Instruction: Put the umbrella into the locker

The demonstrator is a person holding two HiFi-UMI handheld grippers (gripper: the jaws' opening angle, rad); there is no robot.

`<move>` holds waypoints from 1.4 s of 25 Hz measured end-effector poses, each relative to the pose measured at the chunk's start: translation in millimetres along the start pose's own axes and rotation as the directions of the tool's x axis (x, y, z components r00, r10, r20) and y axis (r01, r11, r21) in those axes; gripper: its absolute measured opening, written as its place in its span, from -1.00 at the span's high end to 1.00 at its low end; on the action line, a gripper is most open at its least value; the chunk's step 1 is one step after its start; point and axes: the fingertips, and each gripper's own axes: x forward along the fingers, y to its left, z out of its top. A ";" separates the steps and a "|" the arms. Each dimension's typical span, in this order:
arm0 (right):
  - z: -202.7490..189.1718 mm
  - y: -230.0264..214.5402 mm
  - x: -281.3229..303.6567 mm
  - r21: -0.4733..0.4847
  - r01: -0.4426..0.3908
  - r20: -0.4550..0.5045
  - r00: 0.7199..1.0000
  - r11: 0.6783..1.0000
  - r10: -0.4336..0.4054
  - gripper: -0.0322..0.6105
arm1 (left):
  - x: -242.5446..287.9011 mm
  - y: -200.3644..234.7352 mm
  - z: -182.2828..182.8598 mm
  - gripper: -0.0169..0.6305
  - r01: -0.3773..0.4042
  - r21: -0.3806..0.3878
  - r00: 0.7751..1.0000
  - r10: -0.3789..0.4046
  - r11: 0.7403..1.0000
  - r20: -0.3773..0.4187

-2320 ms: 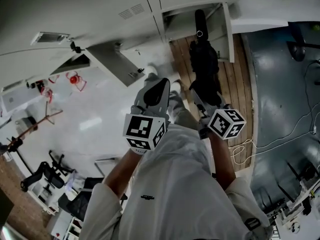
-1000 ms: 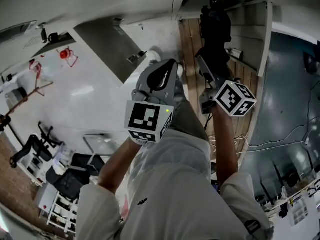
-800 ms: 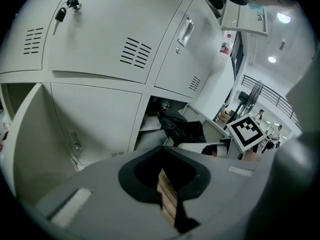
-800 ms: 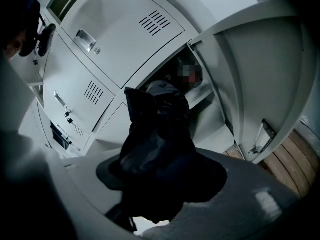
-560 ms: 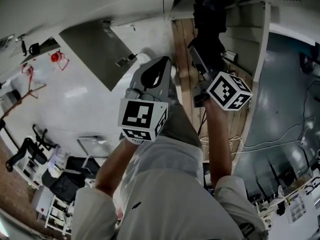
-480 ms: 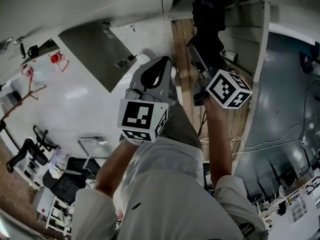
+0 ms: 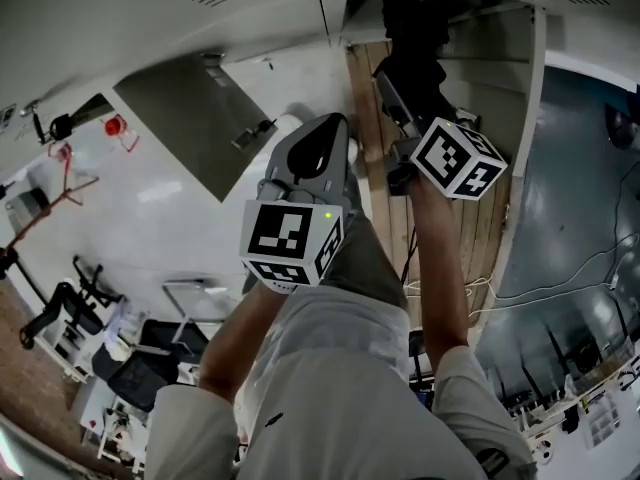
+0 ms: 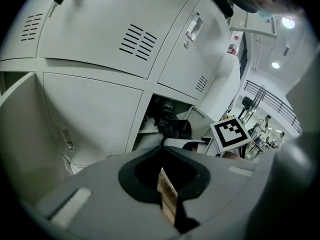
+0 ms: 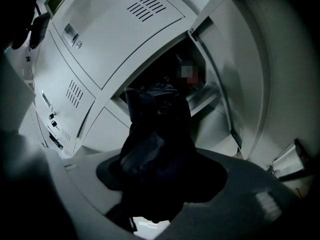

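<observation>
Black folded umbrella (image 7: 412, 43) runs from the right gripper (image 7: 400, 108) up into the open locker (image 7: 535, 118) in the head view. The left gripper (image 7: 328, 138) hangs just beside it, above the wooden floor (image 7: 482, 233).

In the left gripper view the jaws are pressed together with nothing between them, and the umbrella lies in the compartment ahead.

In the right gripper view the jaws stand wide, clamped on the umbrella's bundled cloth. Its far end is inside the dark compartment, perhaps resting on a shelf.

The umbrella (image 7: 412, 53) is black, the locker (image 7: 150, 18) grey.
</observation>
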 end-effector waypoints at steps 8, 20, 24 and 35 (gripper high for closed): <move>6.4 -9.1 31.0 0.002 0.022 0.000 1.000 1.000 -0.022 0.08 | 8.1 6.0 -1.3 0.89 -0.006 -0.008 1.000 0.006 1.000 -0.003; 20.2 -21.4 67.5 -0.032 0.044 0.012 0.999 0.999 -0.044 0.08 | 14.0 11.2 1.9 0.89 -0.004 -0.015 1.000 0.004 1.000 0.009; 28.6 -26.0 75.9 -0.044 0.052 0.017 0.999 0.998 -0.051 0.08 | 16.0 12.9 0.7 0.89 -0.005 -0.014 1.000 0.005 1.000 0.000; 60.5 -33.1 102.6 -0.091 0.059 0.036 0.998 0.994 -0.056 0.08 | 25.8 9.7 3.2 0.89 0.006 -0.013 1.000 -0.006 1.000 -0.002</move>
